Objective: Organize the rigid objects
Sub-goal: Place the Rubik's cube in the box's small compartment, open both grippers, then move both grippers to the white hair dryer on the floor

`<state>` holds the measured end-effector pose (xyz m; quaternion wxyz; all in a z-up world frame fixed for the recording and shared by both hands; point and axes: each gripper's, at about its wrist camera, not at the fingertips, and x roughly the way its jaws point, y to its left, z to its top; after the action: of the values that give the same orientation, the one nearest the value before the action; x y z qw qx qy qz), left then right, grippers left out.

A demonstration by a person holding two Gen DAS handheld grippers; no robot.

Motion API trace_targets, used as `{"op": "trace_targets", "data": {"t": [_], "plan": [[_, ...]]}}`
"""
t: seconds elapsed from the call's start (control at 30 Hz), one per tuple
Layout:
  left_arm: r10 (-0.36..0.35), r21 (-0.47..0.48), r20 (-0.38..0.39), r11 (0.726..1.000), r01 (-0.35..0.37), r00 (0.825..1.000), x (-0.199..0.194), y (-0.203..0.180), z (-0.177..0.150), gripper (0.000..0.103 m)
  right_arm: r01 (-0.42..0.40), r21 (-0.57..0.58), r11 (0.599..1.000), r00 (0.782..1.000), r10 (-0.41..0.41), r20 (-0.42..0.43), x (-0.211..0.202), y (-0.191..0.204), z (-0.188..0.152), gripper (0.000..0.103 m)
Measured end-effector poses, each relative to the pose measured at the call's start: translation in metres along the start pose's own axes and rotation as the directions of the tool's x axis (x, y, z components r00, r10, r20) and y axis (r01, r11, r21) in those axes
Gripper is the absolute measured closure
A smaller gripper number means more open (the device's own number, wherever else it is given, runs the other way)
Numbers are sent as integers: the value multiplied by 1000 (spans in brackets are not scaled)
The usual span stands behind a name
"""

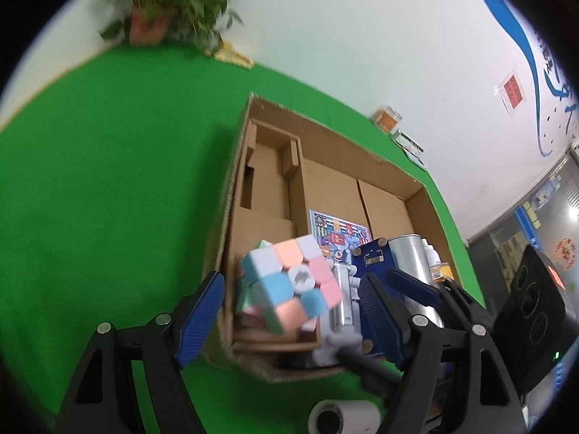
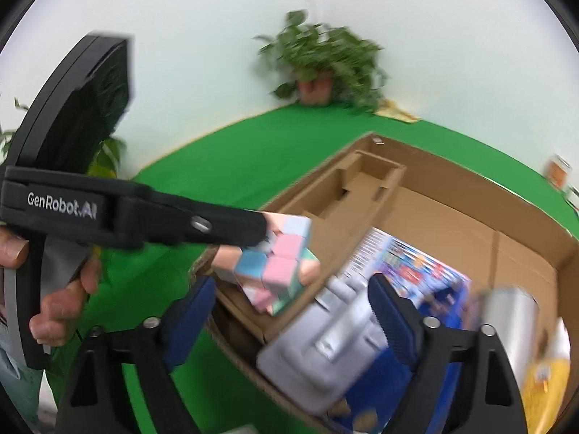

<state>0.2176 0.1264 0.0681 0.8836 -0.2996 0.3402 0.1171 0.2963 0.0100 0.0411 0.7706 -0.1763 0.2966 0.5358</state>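
Observation:
A pastel puzzle cube (image 1: 289, 284) sits tilted in the near left corner of the open cardboard box (image 1: 325, 133), resting on a cardboard insert. My left gripper (image 1: 289, 311) is open, its fingers either side of the cube without touching it. The cube also shows in the right wrist view (image 2: 277, 264), with the left gripper's finger just beside it. My right gripper (image 2: 289, 311) is open and empty above the box's near edge (image 2: 239, 358), over a grey and blue device (image 2: 325, 350).
The box also holds a colourful flat package (image 1: 338, 233), a silver can (image 1: 410, 256) and small bottles (image 1: 436, 264). A white roll (image 1: 343, 416) lies on the green table (image 1: 108, 199). A potted plant (image 1: 163, 7) stands at the far corner, an orange jar (image 1: 387, 119) by the wall.

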Motion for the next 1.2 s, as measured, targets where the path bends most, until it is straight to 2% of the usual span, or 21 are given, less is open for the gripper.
{"op": "trace_targets", "data": {"t": [0.2,0.23,0.27,0.3,0.33,0.37,0.4,0.43,0.47,0.5,0.57,0.67,0.77,0.87,0.93,0.97,1.0,1.03,1.07,1.13,1.2], "plan": [[150,36,69,988,-153,986,-30,-10,-29,21,157,89,984,988,-156,-17,-38,-4,-54,11],[148,46,74,987,-152,986,-34,-12,-37,21,165,104,981,986,-166,-1,-48,-4,-64,19],[129,56,88,989,-135,988,-40,-15,-44,24,179,127,976,984,-181,1,-56,-4,-72,46],[111,62,110,991,-118,988,-46,-17,-52,57,190,150,970,982,-191,-6,-63,-5,-79,56],[101,75,108,991,-110,989,-50,-20,-59,87,187,182,965,982,-189,-3,-70,-8,-85,59],[104,94,81,989,-111,991,-50,-24,-65,96,167,205,964,985,-174,15,-77,-9,-90,53],[110,103,83,988,-118,990,-53,-28,-72,97,161,217,963,984,-173,35,-86,-8,-97,43],[123,114,95,984,-134,988,-55,-33,-77,97,177,217,960,980,-193,56,-93,-6,-103,11],[141,126,110,980,-155,984,-58,-37,-84,91,194,209,958,973,-216,86,-101,-3,-108,2],[155,137,111,976,-170,982,-56,-41,-89,60,197,199,960,971,-218,95,-105,-2,-111,1],[165,138,92,975,-177,982,-53,-44,-97,6,161,196,967,980,-180,85,-110,0,-118,1],[77,123,72,989,-86,994,-49,-42,-112,6,114,234,965,990,-129,53,-117,2,-137,1],[21,80,-96,997,-13,995,-23,-36,-121,6,65,257,964,998,-70,10,-122,9,-161,1],[-36,24,-219,999,42,975,3,-33,-137,7,32,253,967,999,-28,-20,-126,19,-184,1],[-41,-5,-274,999,42,961,18,-34,-150,9,19,244,970,999,-12,-29,-132,23,-198,1],[-46,-4,-308,999,47,950,26,-39,-158,15,17,243,970,999,-9,-32,-134,24,-202,1],[-61,-1,-331,998,64,941,32,-43,-164,29,16,242,970,999,-8,-35,-139,23,-208,1],[-74,5,-352,997,81,933,37,-49,-170,30,17,243,970,999,-8,-36,-142,22,-212,1],[-54,41,-325,997,72,944,36,-58,-173,32,19,247,969,999,-10,-38,-147,20,-217,1],[-35,68,-351,996,63,936,41,-74,-180,34,29,260,965,999,-18,-45,-158,13,-228,1],[-94,39,-386,992,118,917,47,-89,-185,34,34,276,961,999,-22,-44,-167,5,-236,2]]}}
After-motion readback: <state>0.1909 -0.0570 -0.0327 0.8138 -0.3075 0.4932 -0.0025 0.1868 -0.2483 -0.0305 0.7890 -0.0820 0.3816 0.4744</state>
